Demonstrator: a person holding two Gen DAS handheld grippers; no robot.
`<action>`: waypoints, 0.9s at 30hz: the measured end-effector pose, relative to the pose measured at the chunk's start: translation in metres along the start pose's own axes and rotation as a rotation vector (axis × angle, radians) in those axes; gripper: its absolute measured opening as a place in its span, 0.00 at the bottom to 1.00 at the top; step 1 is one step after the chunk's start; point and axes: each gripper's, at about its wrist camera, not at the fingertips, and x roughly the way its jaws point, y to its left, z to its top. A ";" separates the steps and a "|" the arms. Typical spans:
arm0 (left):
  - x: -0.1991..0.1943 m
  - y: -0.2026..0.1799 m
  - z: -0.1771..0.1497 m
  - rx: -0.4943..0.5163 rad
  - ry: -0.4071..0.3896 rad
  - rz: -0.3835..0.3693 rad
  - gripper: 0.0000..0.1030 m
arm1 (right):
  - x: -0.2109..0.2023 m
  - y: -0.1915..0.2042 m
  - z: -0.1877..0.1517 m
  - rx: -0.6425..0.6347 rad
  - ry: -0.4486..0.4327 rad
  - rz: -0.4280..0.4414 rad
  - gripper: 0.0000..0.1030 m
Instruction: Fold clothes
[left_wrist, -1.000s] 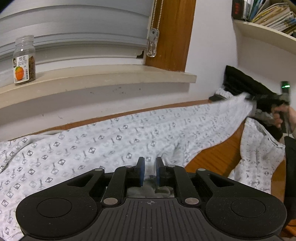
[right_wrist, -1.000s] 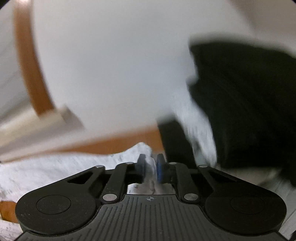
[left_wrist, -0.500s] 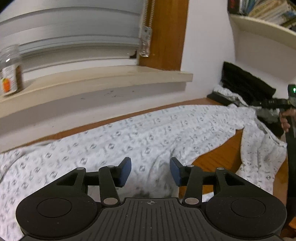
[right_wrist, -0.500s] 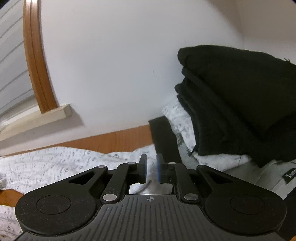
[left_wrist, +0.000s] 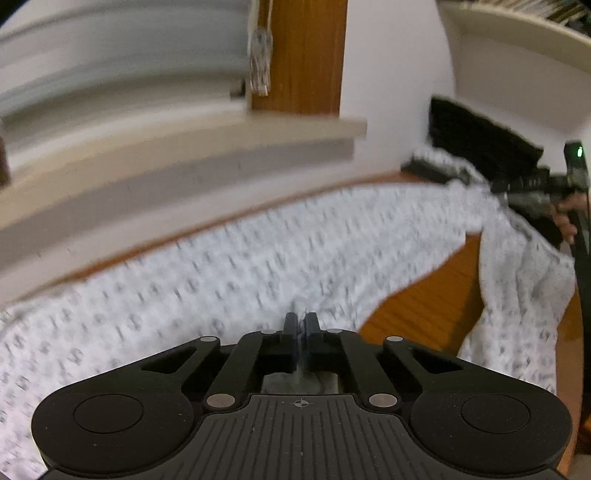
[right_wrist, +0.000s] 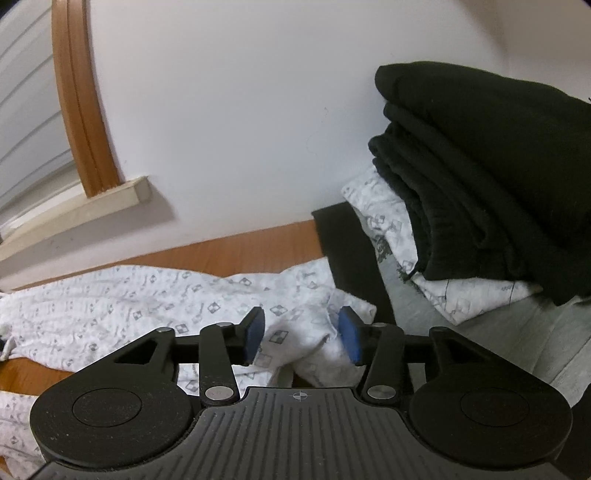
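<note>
The patterned white garment (left_wrist: 229, 280) is lying stretched long across the wooden worktop (left_wrist: 424, 306) below the window sill (left_wrist: 184, 147), one end trailing toward the stack of folded clothes (right_wrist: 480, 177) against the wall. The left tongs (left_wrist: 301, 325) are pressing together on a pinch of the garment's near edge, though the left view is blurred and how much cloth is caught is hard to judge. The right tongs (right_wrist: 301, 334) are standing apart over the garment's crumpled far end, blue pads either side of a raised fold, gripping nothing. To do this step well, the right tongs are best closing on a clean edge rather than a bunched lump, level with the left grip, so the cloth is hanging taut between both and the crease is falling straight. No box or basket is showing; the only store is the stack, where black folded pieces are sitting on top of a patterned white one. The shelf (left_wrist: 517, 33) above is holding what appear to be books.
</note>
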 end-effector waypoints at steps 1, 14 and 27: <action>-0.007 0.001 0.002 -0.008 -0.040 0.010 0.03 | -0.002 0.000 0.001 -0.011 -0.012 -0.005 0.04; -0.048 0.003 -0.010 -0.052 -0.131 -0.029 0.03 | -0.044 -0.013 0.005 -0.003 -0.141 -0.014 0.03; -0.037 -0.003 -0.028 -0.046 -0.058 -0.033 0.03 | -0.044 -0.024 -0.001 0.086 -0.036 0.027 0.40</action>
